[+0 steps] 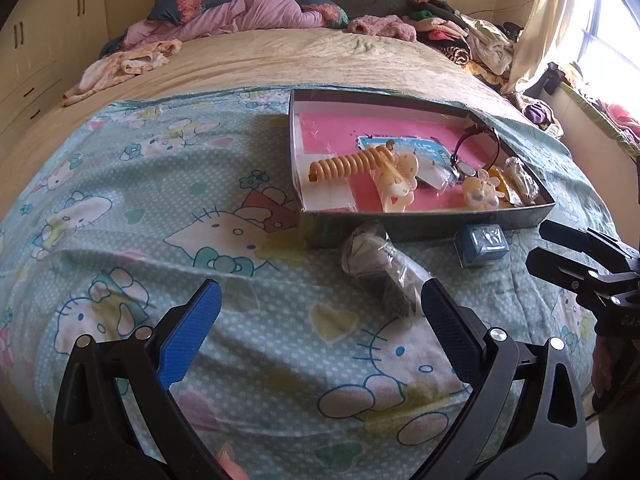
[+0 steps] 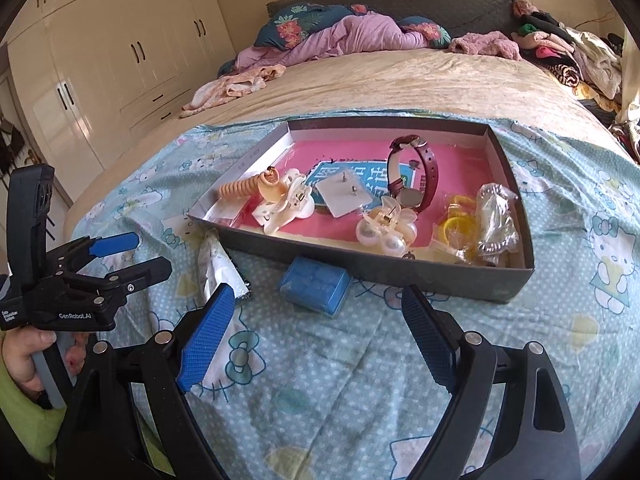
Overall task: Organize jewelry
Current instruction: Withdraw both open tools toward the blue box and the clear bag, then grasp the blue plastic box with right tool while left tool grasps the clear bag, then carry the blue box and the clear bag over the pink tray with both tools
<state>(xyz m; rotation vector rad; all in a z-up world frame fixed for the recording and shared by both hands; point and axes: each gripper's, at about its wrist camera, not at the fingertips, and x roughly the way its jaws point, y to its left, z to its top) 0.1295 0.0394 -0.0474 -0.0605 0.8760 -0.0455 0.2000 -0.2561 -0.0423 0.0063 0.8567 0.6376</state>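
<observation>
Jewelry lies gathered in a shallow grey box (image 2: 400, 276) with a pink lining, set on the Hello Kitty sheet (image 2: 320, 380) of the bed: a maroon-strapped wristwatch (image 2: 420, 176) on its side, an orange spiral hair tie (image 2: 240, 190), a cream claw clip (image 2: 286, 208), a pearl-flower clip (image 2: 384, 232) and yellow rings in clear wrap (image 2: 460, 220). Outside, touching the box's near wall, sit a small blue case (image 2: 314, 285) and a plastic-wrapped bundle (image 1: 376, 264) whose contents I cannot make out. Left tool (image 1: 320, 320) and right tool (image 2: 318, 320) both gape wide, holding nothing.
</observation>
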